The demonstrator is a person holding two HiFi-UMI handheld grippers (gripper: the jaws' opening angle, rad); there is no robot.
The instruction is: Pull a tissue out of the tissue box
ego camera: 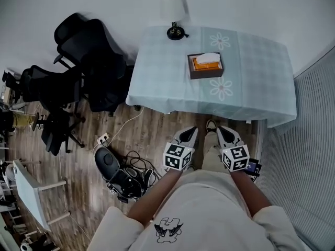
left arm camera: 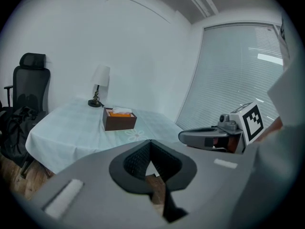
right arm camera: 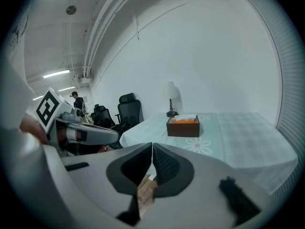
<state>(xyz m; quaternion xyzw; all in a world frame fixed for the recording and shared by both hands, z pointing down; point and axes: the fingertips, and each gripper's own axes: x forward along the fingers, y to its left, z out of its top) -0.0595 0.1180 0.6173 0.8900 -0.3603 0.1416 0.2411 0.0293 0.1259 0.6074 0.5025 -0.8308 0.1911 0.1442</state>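
A brown tissue box [ego camera: 205,66] with an orange pack and a white tissue [ego camera: 207,58] sticking up stands on the light blue checked tablecloth [ego camera: 251,77]. The box [left arm camera: 119,119] shows far ahead in the left gripper view, and the box [right arm camera: 183,126] likewise in the right gripper view. My left gripper [ego camera: 189,134] and right gripper [ego camera: 225,132] hang side by side over the wooden floor in front of the table, well short of the box. Both are shut with nothing between their jaws.
A small table lamp [ego camera: 173,12] stands at the table's back left. Black office chairs [ego camera: 89,51] crowd the left of the table. Cables and a power strip [ego camera: 102,138] lie on the floor at my left. Window blinds [ego camera: 309,140] run along the right.
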